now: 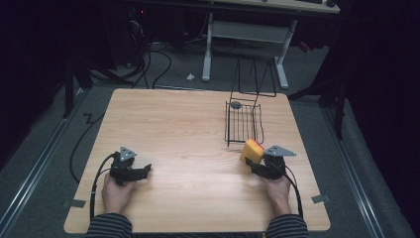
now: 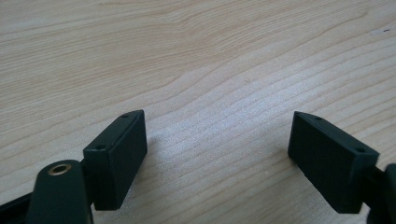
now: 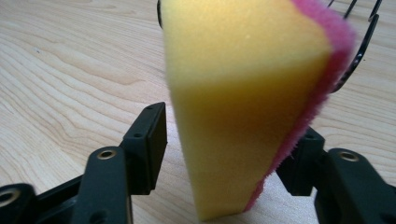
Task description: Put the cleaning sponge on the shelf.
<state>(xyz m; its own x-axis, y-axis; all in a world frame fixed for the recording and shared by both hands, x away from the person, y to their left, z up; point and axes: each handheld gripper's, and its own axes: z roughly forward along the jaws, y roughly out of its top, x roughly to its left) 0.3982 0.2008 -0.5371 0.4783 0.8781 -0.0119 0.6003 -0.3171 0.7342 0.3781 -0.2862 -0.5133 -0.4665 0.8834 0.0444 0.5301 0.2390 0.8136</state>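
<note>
A yellow sponge [image 1: 251, 150] with a pink scouring side stands on edge near the table's front right, just in front of a black wire basket [image 1: 243, 121]. My right gripper [image 1: 255, 161] is shut on it. In the right gripper view the sponge [image 3: 243, 93] sits between the two jaws, its pink face against the right one and its yellow face against the left one, so my right gripper [image 3: 233, 123] has it across its thickness. My left gripper [image 1: 143, 171] rests low at the front left. Its jaws stand wide apart over bare wood, so my left gripper [image 2: 218, 119] is open.
The wooden table [image 1: 173, 129] is bare across its middle and left. The wire basket has a small grey round thing [image 1: 236, 104] at its far end, and its wires [image 3: 362, 46] rise just behind the sponge. A desk frame and cables lie on the floor beyond.
</note>
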